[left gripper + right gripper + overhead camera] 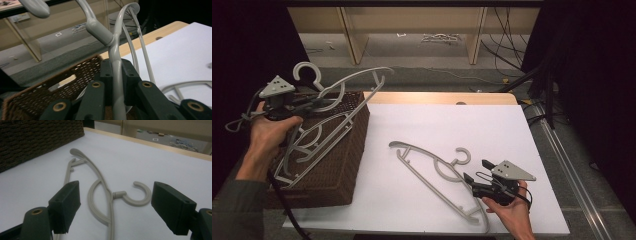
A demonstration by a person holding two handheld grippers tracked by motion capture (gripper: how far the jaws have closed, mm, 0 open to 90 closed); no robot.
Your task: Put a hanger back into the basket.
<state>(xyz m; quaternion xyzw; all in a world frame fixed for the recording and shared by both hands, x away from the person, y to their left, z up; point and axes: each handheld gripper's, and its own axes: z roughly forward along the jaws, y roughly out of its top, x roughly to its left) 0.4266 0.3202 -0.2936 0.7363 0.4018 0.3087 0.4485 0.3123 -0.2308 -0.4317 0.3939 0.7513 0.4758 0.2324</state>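
Observation:
My left gripper [317, 100] holds a grey plastic hanger [357, 77] in the air over a brown wicker basket [347, 150] at the table's left. In the left gripper view the jaws of that gripper [116, 67] are shut on the hanger's curved arm [115, 50], just below the neck of the hook. Another grey hanger [309, 145] lies tilted in the basket. A third hanger [432, 167] lies flat on the white table top. Beside its hook my right gripper [476, 171] stands open; in the right gripper view the hanger [102, 187] lies between and beyond the wide-apart jaws of the gripper [115, 205], untouched.
The white board [462, 125] covers a wooden table whose far edge [442, 97] shows. The basket [37, 137] stands to the left of the lying hanger. Wooden shelf legs [354, 40] and cables [512, 45] are on the floor beyond the table.

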